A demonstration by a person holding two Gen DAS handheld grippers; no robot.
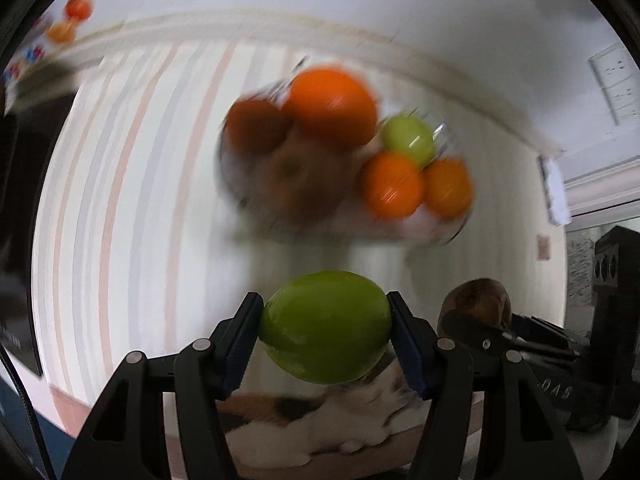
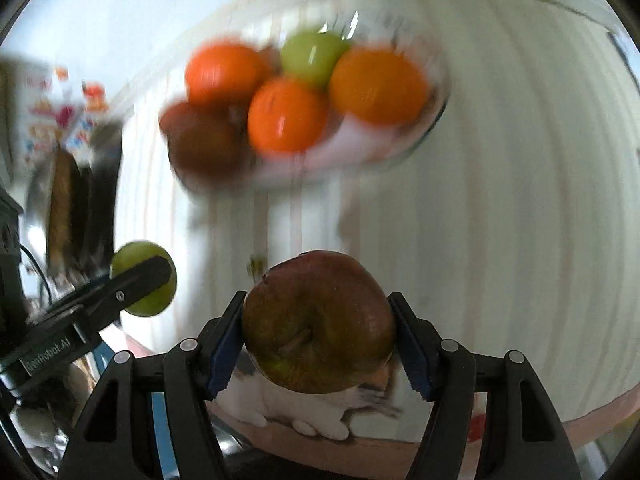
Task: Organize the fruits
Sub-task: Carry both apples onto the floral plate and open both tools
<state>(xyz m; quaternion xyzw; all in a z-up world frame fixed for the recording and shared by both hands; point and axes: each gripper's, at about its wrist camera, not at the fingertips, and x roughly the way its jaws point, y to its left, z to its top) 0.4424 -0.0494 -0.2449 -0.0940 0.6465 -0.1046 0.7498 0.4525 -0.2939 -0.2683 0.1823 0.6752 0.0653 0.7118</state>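
both jaws are pinching fruit: left gripper (image 1: 326,330) clamps a green apple (image 1: 325,328), right gripper (image 2: 318,330) clamps a dark red apple (image 2: 318,322). beyond them, blurred, a glass bowl (image 2: 416,136) of oranges and apples sits on the striped worktop (image 2: 520,220).

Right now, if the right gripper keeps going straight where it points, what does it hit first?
Probably the clear glass bowl of fruit ahead, or its nearest round orange fruit. The right gripper already holds a dark red apple, so the apple would touch first. The picture is blurred, so depth is unclear.
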